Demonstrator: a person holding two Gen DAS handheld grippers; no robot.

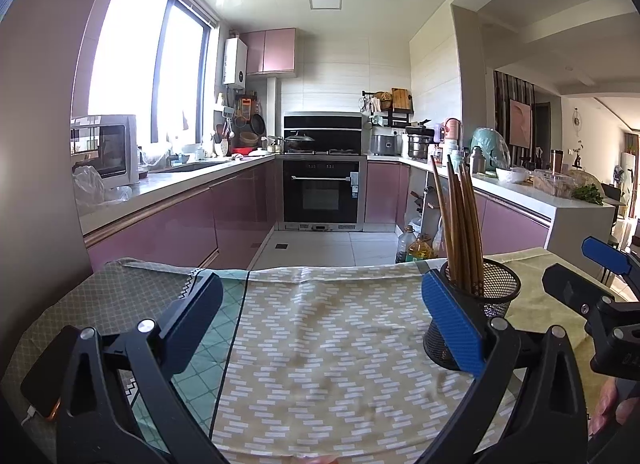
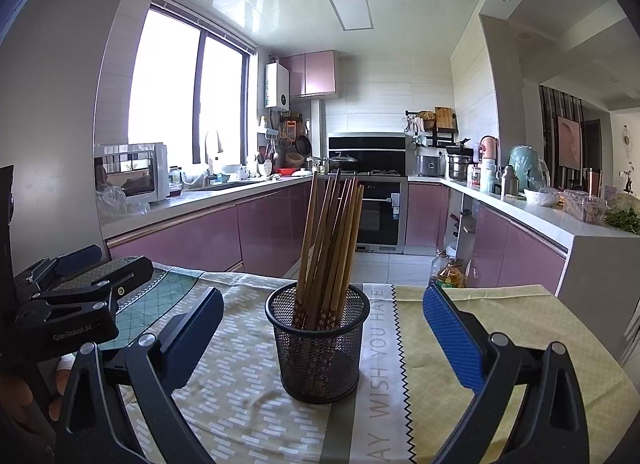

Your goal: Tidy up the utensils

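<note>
Both grippers, left gripper (image 1: 324, 328) and right gripper (image 2: 324, 332), hung wide open, empty, over the patterned tablecloth (image 1: 320, 344); wooden chopsticks (image 2: 332, 240) stood upright (all bunched) in the black mesh cup (image 2: 318, 348).

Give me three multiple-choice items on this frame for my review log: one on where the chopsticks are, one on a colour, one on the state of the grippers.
1. Where are the chopsticks?
A. Flat on the tablecloth
B. Standing in the mesh cup
C. In the left gripper

2. What colour is the mesh cup?
A. Black
B. White
C. Red

3. How do the two grippers stand?
A. Both shut on chopsticks
B. One open, one shut
C. Both open and empty

Answers:
1 B: the sticks rise upright out of the cup on the tablecloth.
2 A: its wire mesh is black in both views.
3 C: the left gripper and right gripper each show spread fingers with nothing clamped between them.
</note>
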